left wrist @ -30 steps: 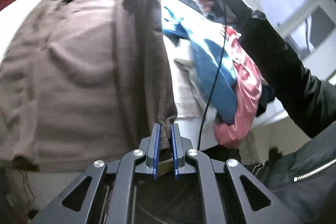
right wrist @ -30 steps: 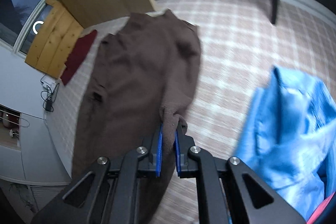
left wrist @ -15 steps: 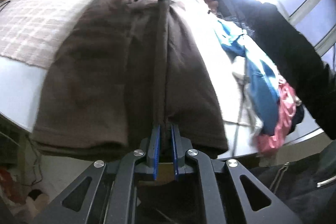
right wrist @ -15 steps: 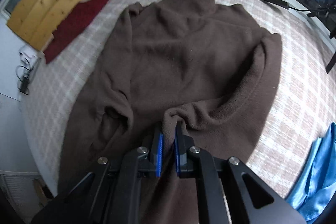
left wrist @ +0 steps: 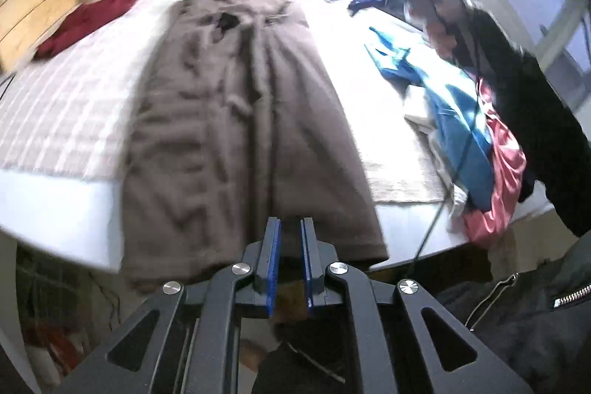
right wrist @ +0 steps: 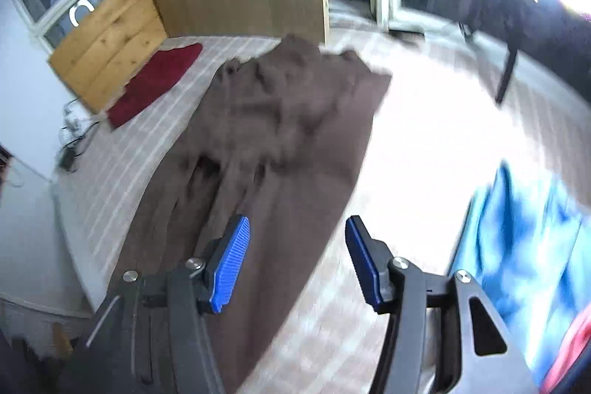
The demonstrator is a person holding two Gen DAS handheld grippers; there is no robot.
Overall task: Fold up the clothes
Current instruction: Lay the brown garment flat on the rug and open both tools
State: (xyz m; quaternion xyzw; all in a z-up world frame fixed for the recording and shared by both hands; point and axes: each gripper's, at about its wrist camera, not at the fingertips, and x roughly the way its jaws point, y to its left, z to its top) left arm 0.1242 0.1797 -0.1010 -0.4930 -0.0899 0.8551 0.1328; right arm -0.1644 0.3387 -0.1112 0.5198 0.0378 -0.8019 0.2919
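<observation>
The brown garment (left wrist: 236, 120) lies lengthwise on the checked bed cover (left wrist: 66, 120), its long axis running away from the left gripper (left wrist: 290, 264), clamped on its near hem; the right gripper (right wrist: 295, 261), jaws just opened and empty, hovers above the cloth's far end.

Blue garment (right wrist: 517, 246) blurred, edge-cropped
</observation>
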